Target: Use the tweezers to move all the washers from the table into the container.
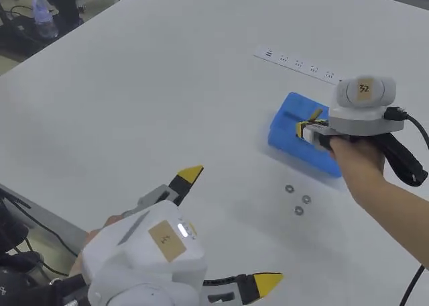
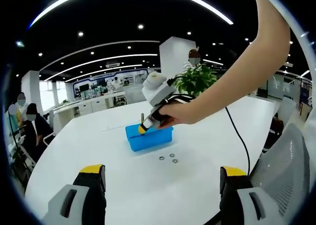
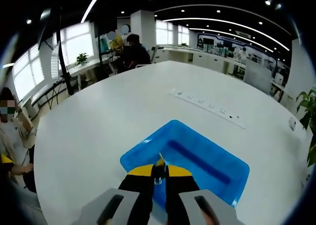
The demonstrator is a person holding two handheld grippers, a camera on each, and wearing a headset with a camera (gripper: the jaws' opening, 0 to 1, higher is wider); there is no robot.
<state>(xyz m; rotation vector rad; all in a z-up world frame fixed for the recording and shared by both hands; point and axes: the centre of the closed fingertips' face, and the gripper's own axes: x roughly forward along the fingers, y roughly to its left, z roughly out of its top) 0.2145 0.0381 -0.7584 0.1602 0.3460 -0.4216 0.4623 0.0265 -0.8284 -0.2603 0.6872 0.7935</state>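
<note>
My right gripper (image 3: 158, 171) has its yellow-tipped jaws pressed together on a thin metal tip, which I take for the tweezers (image 3: 159, 160). It is poised just over the near rim of the shallow blue plastic container (image 3: 212, 170). Whether the tip carries a washer is too small to tell, and I make out none inside the tray. Three small metal ring washers (image 1: 306, 199) lie on the white table (image 1: 134, 84), beside that gripper and just outside the container. My left gripper (image 1: 229, 227) hovers spread wide and empty, well apart. I judge most of the job remains.
</note>
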